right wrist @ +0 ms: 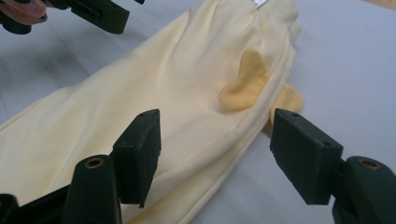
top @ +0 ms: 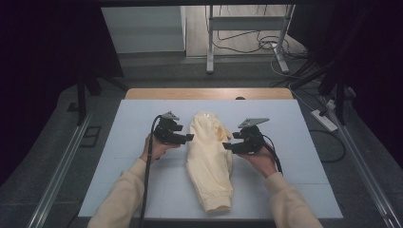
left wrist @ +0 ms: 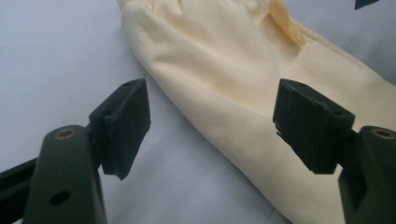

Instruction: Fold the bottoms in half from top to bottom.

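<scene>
A pale yellow garment (top: pixel 209 159) lies folded lengthwise on the white board (top: pixel 138 156), with its ribbed cuff toward the near edge. My left gripper (top: pixel 189 137) hovers at the garment's left side, jaws open. In the left gripper view the garment (left wrist: pixel 224 60) edge runs between the open left gripper (left wrist: pixel 212 109), and the pads are off the cloth. My right gripper (top: pixel 227 146) is at the garment's right side, also open. Under the right gripper (right wrist: pixel 217 128) lies the garment (right wrist: pixel 140 88) with a darker yellow flap (right wrist: pixel 245 84); nothing is gripped.
The white board sits on a wooden table whose far edge (top: pixel 209 93) shows. On the floor lie a power strip (top: pixel 324 119) at the right and cables (top: pixel 256 45) by a metal stand behind. The left gripper (right wrist: pixel 98 14) appears top left in the right gripper view.
</scene>
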Tool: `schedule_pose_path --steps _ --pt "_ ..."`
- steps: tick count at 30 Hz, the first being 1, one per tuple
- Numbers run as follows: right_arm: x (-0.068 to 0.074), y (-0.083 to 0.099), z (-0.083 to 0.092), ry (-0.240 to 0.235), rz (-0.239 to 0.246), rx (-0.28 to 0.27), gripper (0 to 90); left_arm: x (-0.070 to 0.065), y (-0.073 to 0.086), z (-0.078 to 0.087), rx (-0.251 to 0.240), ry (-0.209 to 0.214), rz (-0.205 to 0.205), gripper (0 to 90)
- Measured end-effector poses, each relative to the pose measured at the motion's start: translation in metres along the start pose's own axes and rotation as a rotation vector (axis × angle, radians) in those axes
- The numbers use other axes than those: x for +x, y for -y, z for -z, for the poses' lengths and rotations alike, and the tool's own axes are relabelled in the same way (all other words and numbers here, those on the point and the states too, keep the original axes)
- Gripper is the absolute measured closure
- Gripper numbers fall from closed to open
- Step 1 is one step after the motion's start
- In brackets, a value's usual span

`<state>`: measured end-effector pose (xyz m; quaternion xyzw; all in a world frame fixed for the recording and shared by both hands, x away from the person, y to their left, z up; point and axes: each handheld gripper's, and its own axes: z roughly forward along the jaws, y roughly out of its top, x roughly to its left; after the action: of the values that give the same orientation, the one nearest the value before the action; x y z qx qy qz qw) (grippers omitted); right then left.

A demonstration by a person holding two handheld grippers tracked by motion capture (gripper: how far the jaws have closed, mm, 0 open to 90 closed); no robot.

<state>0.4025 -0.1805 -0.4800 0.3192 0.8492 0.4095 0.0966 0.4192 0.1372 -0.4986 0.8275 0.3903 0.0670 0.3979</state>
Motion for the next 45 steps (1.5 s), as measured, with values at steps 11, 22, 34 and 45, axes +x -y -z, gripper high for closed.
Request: schedule_pose_path --steps 11,22,34,45 --pt "-0.012 -0.011 -0.011 0.003 -0.032 0.007 33.8 0.004 -0.008 -0.005 0.010 -0.008 -0.009 26.6" --pt "-0.017 -0.018 -0.018 0.016 -0.036 0.018 33.8 0.009 -0.016 -0.008 0.005 -0.004 -0.021 26.2" --pt "-0.024 -0.029 -0.032 0.013 -0.044 0.025 33.3 0.018 -0.023 -0.017 0.030 -0.020 -0.011 25.6" --pt "-0.034 -0.035 -0.044 0.045 -0.049 0.042 33.2 0.025 -0.026 -0.026 0.042 -0.031 0.012 24.6"
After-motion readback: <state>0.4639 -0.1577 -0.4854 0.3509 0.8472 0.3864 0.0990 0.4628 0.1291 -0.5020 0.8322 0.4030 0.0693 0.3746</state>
